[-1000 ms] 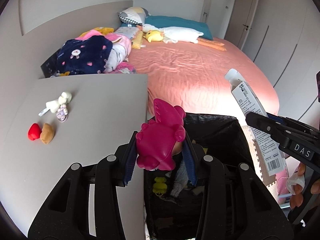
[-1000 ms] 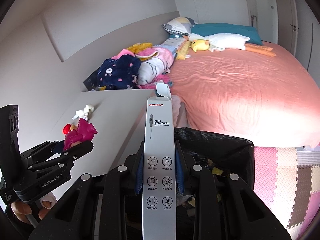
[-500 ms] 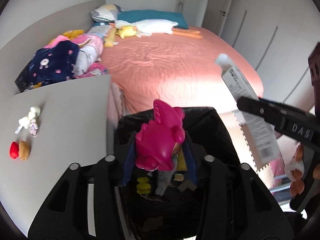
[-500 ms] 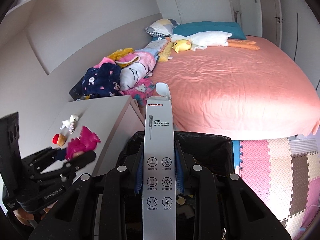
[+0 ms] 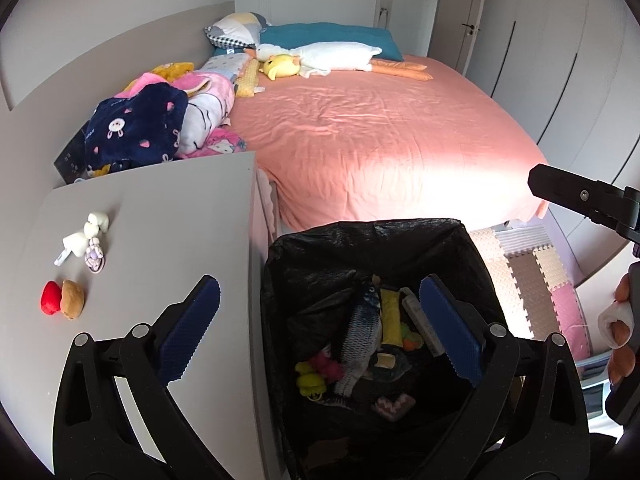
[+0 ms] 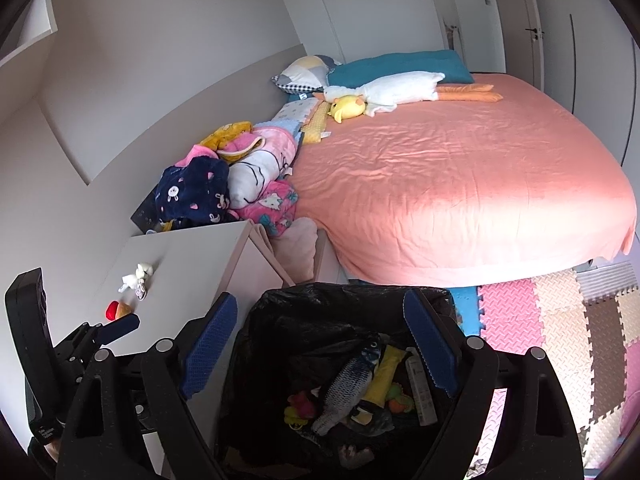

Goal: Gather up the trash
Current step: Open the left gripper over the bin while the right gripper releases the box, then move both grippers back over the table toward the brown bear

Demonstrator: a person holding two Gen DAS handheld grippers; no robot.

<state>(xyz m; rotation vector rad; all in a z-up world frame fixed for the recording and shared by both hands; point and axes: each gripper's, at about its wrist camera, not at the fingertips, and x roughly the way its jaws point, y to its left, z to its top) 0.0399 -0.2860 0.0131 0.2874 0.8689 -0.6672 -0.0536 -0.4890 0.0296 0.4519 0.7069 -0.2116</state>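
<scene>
Black liner fills the trash bin [image 5: 360, 240] beside the bed, with the pink toy [image 5: 329, 366] and white box [image 5: 420, 326] lying inside. Both the left gripper [image 5: 320, 320] and right gripper [image 6: 320, 340] have just been opening, jaws wide with nothing between them.

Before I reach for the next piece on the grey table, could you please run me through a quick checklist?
1. Left tool empty, jaws apart after just opening: ok.
2. Right tool empty, jaws apart after just opening: ok.
3. Pink toy and white box lie inside the black-lined bin: ok.
4. Pieces left on the table: white plush, red piece, brown piece: not ok.
5. Whether those pieces count as trash: cannot tell.
</scene>
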